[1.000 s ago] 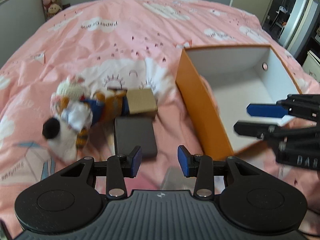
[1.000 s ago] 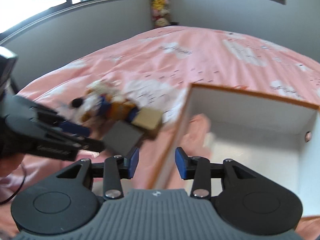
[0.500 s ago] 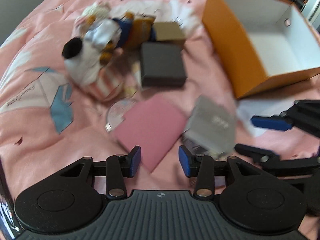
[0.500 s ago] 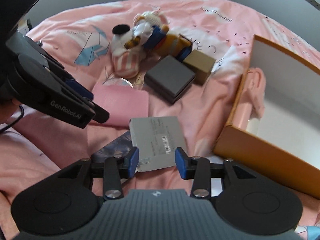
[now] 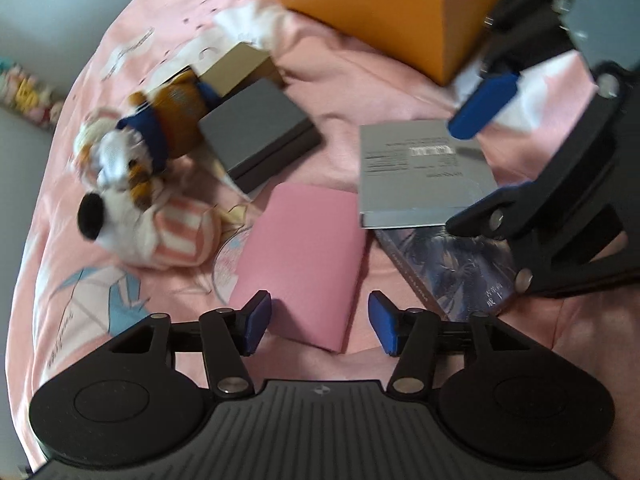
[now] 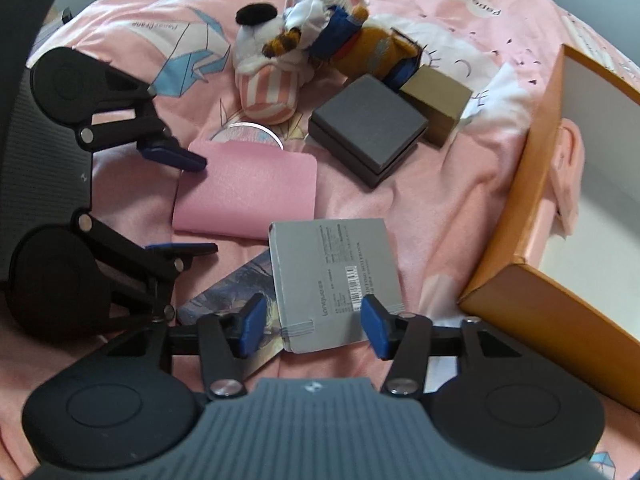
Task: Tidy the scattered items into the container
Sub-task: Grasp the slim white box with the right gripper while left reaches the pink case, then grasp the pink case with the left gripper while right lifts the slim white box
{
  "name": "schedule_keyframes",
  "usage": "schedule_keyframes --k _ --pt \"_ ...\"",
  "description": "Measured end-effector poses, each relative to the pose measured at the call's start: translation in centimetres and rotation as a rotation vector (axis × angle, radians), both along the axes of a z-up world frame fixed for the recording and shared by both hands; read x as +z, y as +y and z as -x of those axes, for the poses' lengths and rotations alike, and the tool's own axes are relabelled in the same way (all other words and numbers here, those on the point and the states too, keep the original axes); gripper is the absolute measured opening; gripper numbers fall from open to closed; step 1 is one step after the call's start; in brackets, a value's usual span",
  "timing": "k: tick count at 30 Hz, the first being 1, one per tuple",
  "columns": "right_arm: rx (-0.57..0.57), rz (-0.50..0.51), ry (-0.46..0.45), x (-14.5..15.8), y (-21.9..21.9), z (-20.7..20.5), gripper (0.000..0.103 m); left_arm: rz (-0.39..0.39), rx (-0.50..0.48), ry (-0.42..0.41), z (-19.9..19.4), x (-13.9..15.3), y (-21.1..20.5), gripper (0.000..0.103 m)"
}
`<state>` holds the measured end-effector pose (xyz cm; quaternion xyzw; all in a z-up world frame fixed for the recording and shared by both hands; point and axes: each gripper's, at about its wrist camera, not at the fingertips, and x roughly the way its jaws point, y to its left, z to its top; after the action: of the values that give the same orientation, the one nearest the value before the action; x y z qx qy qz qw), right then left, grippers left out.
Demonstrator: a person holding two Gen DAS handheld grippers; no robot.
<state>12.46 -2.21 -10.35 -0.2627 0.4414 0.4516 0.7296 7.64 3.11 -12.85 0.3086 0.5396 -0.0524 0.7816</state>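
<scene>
Scattered on the pink duvet lie a pink pouch, a grey notebook and a dark illustrated book beneath it. My left gripper hovers over the pouch's near corner. Its jaws are opening and the pads are clear of the pouch. My right gripper hangs over the notebook's near edge, jaws also opening and gripping nothing. The orange box stands open at the right.
Plush toys lie in a heap at the far side. Beside them are a dark grey box, a tan box and a disc half under the pouch. A fold of duvet hangs over the orange box's rim.
Both grippers have dropped and tipped down toward the flat items, which now look closer. Both pairs of jaws stand wider. The left view has rolled, so the box now shows at the top.
</scene>
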Motion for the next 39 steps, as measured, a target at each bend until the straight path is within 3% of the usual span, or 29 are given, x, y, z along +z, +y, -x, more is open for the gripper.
schedule_keyframes --k 8,15,18,19,20,26,30,34,39 --pt "-0.001 0.018 0.018 -1.8 0.6 -0.9 0.081 -0.116 -0.094 -0.013 -0.3 -2.8 -1.1 0.085" --pt "-0.008 0.002 0.023 -2.7 1.1 -1.2 0.086 -0.129 -0.074 -0.024 -1.0 -3.7 -0.6 0.095" --pt "-0.036 -0.007 -0.001 -2.3 0.7 -1.2 0.073 -0.13 -0.068 -0.043 -0.8 -3.4 -0.7 0.092" --pt "-0.042 -0.013 -0.002 -2.2 0.6 -1.1 0.068 -0.131 -0.066 -0.052 -0.6 -3.2 -0.8 0.088" --pt "-0.044 -0.018 -0.003 -2.0 0.4 -0.9 0.062 -0.136 -0.06 -0.067 -0.5 -3.0 -0.8 0.077" --pt "-0.059 -0.043 -0.075 -0.2 -0.1 1.0 0.034 -0.166 -0.017 -0.133 0.1 -2.1 -0.8 0.056" --pt "-0.114 -0.041 -0.17 1.0 -0.7 1.6 0.032 -0.139 0.024 -0.178 0.1 -0.7 -0.3 0.052" --pt "-0.166 0.022 -0.273 0.9 -0.7 1.3 0.029 -0.121 0.06 -0.21 -0.3 -0.2 0.2 0.045" --pt "-0.189 0.014 -0.208 0.3 -0.8 0.0 0.025 -0.11 0.068 -0.198 -1.0 -0.5 0.5 0.044"
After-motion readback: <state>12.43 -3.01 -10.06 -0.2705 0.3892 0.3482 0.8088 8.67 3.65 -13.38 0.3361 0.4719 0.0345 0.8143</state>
